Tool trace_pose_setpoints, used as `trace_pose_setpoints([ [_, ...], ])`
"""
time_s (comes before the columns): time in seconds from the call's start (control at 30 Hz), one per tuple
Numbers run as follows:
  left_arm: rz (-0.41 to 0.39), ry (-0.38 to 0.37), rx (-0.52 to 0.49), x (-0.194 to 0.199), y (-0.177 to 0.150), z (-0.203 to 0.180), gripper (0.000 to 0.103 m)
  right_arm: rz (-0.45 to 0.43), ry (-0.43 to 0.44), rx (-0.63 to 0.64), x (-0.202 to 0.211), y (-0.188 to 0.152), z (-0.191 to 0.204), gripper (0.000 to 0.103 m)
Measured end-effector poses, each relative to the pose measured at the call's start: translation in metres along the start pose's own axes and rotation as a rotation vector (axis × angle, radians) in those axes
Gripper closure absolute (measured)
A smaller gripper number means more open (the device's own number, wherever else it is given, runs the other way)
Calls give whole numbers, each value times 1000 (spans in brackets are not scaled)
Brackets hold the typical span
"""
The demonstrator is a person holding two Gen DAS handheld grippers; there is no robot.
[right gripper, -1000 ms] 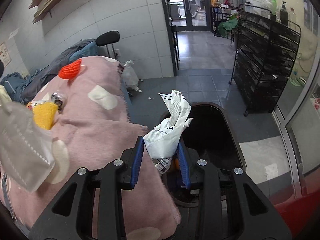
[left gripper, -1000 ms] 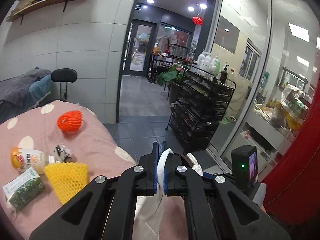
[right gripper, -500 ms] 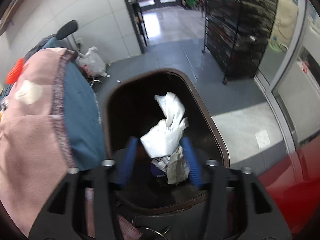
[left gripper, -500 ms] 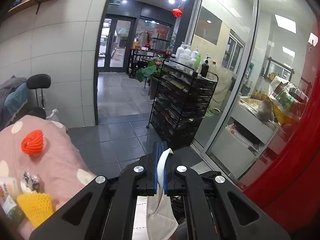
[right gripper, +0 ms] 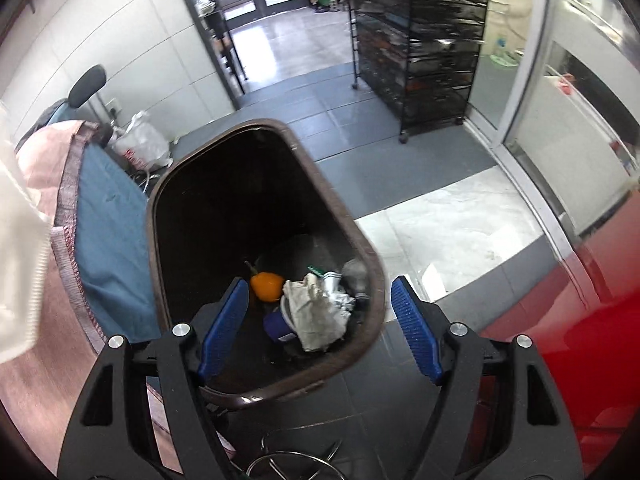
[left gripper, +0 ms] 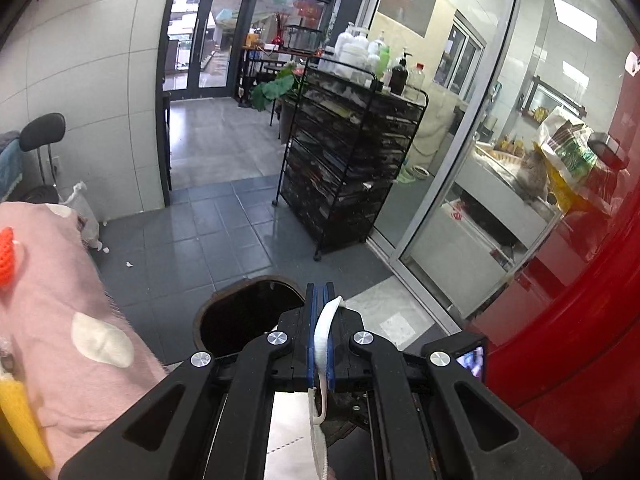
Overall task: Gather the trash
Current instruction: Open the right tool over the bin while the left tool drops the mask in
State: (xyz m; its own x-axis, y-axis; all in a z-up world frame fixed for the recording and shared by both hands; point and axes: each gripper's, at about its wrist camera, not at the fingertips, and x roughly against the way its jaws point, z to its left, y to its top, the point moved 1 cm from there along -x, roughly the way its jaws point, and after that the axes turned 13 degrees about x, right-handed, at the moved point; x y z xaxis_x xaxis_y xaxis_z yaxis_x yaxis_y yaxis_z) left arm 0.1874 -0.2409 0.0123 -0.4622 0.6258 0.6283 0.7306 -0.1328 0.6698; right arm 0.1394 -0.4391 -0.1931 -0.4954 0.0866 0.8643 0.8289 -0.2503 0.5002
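Trash bin [right gripper: 264,216] sits on the floor beside the pink blanket [left gripper: 72,304]; my right gripper [right gripper: 320,320] has just been opening, jaws spread and empty above it, crumpled paper [right gripper: 316,316] lying inside by an orange fruit [right gripper: 267,286]. My left gripper [left gripper: 320,320], pressed together, pinches a face mask [left gripper: 322,344] near the rim. Risk: released from there, the light mask may drift or snag by its strap and land on the tiles.

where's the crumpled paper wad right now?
Right wrist view: the crumpled paper wad lies at the bottom of the brown bin, beside an orange pepper, below the open right gripper.
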Motion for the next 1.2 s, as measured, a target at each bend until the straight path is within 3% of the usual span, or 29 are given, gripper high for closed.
trace_pose_setpoints([
  [0.2,47,-27,23,-25,-9,-6,99,-22,-34,-28,10,-7,-15,29],
  [0.57,32,-41,-37,-38,-4,-36,99,-15,-42,-50,12,-13,-23,29],
  [0.8,163,-6,-32,-85,-16,-28,98,-5,-54,-66,15,-19,-30,25],
  [0.83,204,8,-36,-93,-20,-26,87,-4,-55,-68,15,-20,-31,24],
  [0.87,228,24,-37,-98,-23,-24,54,-3,-59,-68,16,-21,-31,22],
  [0.93,236,53,-23,-100,-29,-17,24,-4,-72,-65,16,-23,-32,21],
  [0.97,213,39,-9,-95,-29,-14,19,-2,-77,-63,16,-23,-33,19],
  [1.07,211,22,19,-85,-29,-9,16,5,-76,-71,13,-23,-34,19],
  [1.2,164,38,-16,-71,-30,-10,9,2,-73,-55,14,-20,-30,19],
])
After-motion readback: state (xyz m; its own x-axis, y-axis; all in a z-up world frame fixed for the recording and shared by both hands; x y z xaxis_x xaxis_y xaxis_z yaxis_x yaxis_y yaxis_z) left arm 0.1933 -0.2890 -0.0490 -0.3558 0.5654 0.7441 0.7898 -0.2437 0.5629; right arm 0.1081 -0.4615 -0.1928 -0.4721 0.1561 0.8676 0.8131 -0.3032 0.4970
